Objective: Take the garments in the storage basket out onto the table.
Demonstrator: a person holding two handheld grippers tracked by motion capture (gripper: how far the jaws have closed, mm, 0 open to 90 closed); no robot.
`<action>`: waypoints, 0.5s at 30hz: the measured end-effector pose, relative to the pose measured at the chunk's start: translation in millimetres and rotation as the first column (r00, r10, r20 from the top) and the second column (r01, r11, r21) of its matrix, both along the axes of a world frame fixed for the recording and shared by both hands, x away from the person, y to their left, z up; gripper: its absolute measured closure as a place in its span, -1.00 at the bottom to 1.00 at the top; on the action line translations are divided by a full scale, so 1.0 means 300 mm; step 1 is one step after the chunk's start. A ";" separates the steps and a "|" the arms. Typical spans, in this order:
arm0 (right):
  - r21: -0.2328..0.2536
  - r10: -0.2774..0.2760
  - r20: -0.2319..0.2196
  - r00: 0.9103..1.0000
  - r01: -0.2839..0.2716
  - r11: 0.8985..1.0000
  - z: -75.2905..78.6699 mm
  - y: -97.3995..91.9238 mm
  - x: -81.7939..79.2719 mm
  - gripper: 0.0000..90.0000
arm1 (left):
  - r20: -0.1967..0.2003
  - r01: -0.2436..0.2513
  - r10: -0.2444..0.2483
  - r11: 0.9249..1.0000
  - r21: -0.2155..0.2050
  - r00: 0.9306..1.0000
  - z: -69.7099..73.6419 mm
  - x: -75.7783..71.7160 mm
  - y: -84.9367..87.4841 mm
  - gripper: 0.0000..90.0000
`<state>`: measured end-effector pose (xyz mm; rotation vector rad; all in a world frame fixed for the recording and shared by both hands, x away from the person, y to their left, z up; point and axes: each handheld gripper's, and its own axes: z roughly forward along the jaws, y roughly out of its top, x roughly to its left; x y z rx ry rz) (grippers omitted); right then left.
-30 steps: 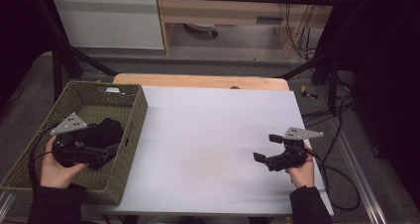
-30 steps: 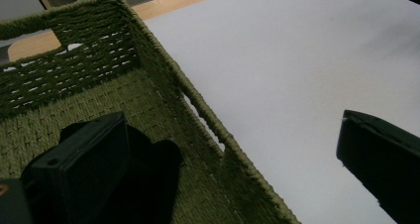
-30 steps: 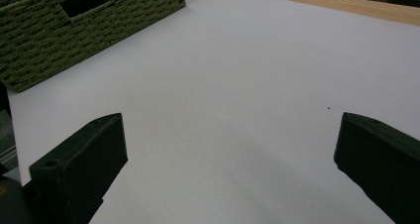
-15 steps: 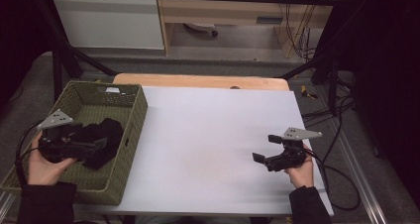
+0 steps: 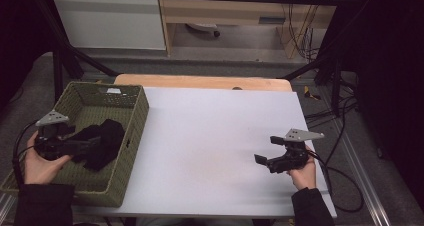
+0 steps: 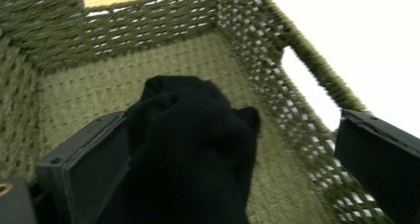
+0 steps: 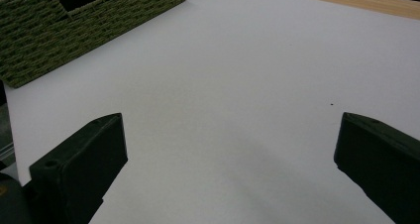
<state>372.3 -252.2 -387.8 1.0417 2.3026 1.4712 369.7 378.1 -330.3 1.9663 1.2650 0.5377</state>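
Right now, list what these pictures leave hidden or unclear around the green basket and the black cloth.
- Black cloth: its lower part runs off the bottom edge of the left gripper view, so what garment it is cannot be told.
- Basket floor under the cloth: covered by the cloth in the high view.
- Left hand-held gripper: its jaw tips merge with the dark cloth in the high view.
- White label on the basket's far wall: too small to read.
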 end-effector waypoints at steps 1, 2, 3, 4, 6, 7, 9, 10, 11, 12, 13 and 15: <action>-0.001 0.000 0.000 1.000 0.000 1.000 0.000 0.000 0.000 -0.99 | -0.007 -0.009 0.009 1.000 0.003 1.000 -0.007 0.008 0.007 -0.96; -0.001 0.000 0.000 1.000 0.000 1.000 0.000 0.000 0.000 -0.99 | -0.007 -0.009 0.009 1.000 0.003 1.000 -0.007 0.008 0.007 -0.94; -0.004 0.001 0.003 1.000 -0.001 1.000 -0.001 0.000 0.000 -0.99 | -0.008 -0.016 0.017 1.000 0.012 1.000 -0.011 0.011 0.008 -0.94; -0.005 0.000 0.003 1.000 0.000 1.000 -0.001 0.000 0.001 -0.99 | -0.011 -0.022 0.022 1.000 0.019 1.000 -0.014 0.016 0.009 -0.93; -0.005 -0.001 0.002 1.000 0.001 1.000 -0.001 0.000 0.000 -0.99 | -0.025 -0.037 0.038 0.998 0.045 0.999 -0.025 0.028 0.012 -0.92; -0.005 -0.001 0.002 1.000 0.001 1.000 -0.001 0.000 0.000 -0.99 | -0.030 -0.041 0.042 0.998 0.052 0.999 -0.029 0.031 0.013 -0.91; -0.004 -0.001 0.001 1.000 0.001 1.000 0.000 0.000 0.000 -0.99 | -0.041 -0.047 0.049 0.997 0.057 0.998 -0.036 0.037 0.015 -0.90; -0.004 -0.002 0.000 1.000 0.002 1.000 0.000 0.000 0.000 -0.99 | -0.047 -0.051 0.054 0.997 0.056 0.997 -0.040 0.040 0.015 -0.88; -0.007 -0.001 0.003 1.000 0.001 1.000 -0.001 0.000 0.000 -0.99 | -0.052 -0.052 0.055 0.997 0.063 0.997 -0.042 0.043 0.017 -0.87; -0.007 -0.001 0.003 1.000 0.001 1.000 -0.001 0.000 0.000 -0.99 | -0.052 -0.052 0.055 0.997 0.063 0.997 -0.042 0.043 0.017 -0.87; -0.006 -0.002 0.000 1.000 0.002 1.000 -0.001 0.000 0.000 -0.99 | -0.054 -0.058 0.061 0.996 0.066 0.997 -0.046 0.047 0.017 -0.86; -0.007 -0.002 0.002 1.000 0.002 1.000 -0.001 -0.001 0.000 -0.99 | -0.072 -0.065 0.071 0.994 0.088 0.995 -0.056 0.056 0.021 -0.84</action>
